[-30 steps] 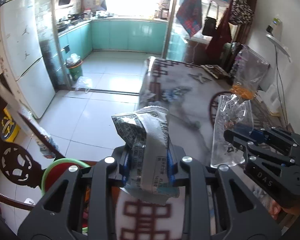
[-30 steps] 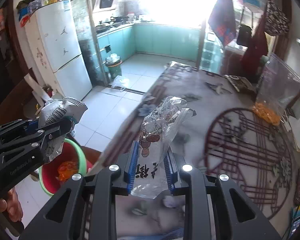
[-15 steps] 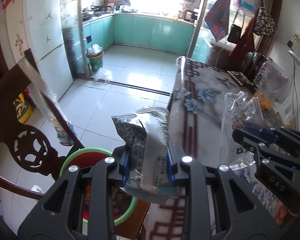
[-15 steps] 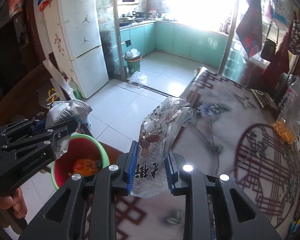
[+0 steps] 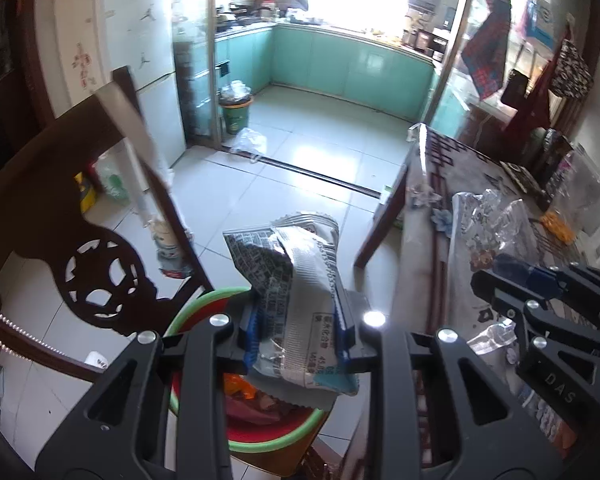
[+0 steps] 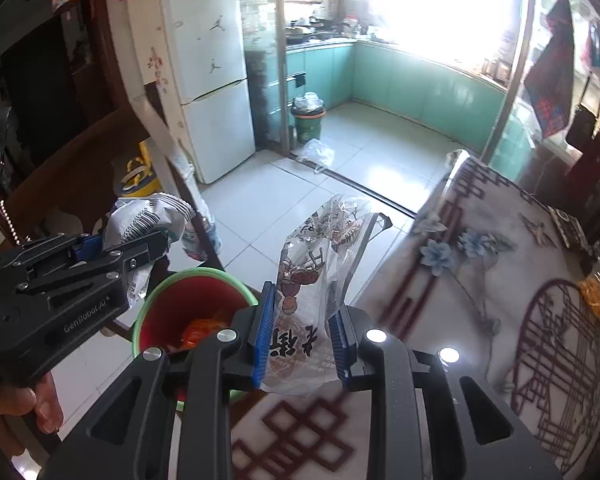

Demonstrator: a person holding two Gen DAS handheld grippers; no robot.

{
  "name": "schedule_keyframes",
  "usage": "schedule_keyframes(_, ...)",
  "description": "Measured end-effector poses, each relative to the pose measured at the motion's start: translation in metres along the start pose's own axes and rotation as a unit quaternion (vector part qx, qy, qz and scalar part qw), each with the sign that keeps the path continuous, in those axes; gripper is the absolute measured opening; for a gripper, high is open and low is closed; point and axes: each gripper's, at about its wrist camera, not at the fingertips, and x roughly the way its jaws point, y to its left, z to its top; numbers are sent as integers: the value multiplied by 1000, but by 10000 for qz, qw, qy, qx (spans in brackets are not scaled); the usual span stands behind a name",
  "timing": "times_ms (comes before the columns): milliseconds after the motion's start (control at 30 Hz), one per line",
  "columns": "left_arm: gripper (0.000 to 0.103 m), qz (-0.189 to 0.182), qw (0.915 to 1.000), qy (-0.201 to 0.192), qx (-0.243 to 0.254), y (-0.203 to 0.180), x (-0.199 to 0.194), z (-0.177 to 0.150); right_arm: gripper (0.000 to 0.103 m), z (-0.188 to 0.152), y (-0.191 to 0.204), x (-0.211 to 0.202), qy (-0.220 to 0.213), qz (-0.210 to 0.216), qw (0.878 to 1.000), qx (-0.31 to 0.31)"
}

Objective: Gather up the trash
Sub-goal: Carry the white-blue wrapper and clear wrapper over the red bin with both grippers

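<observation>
A grey printed snack wrapper [image 5: 296, 300] is clamped in the left tongs [image 5: 298, 336] above the red bin [image 6: 188, 312], lower centre; a clear snack bag [image 6: 316, 300] is gripped by the right tongs [image 6: 302, 340]. Neither has been dropped yet.

The bin [image 6: 192, 308] sits on a chair [image 5: 80, 264] just off the tabletop's [image 6: 480, 280] left edge. Beyond both, the floor [image 5: 300, 168] runs to a fridge [image 6: 204, 80] and a far bucket [image 6: 309, 120].
</observation>
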Motion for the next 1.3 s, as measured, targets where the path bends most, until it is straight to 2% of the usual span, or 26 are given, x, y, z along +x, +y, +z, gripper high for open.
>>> schedule_keyframes(300, 28, 258, 9992, 63, -308, 35, 2, -6, 25, 7, 28, 16, 130, 250, 9993, -266)
schedule_keyframes(567, 28, 445, 9974, 349, -451, 58, 23, -18, 26, 2, 42, 33, 426, 577, 9970, -303)
schedule_keyframes(1300, 28, 497, 9931, 897, -566, 76, 75, -19, 26, 1, 59, 81, 1035, 997, 9891, -313)
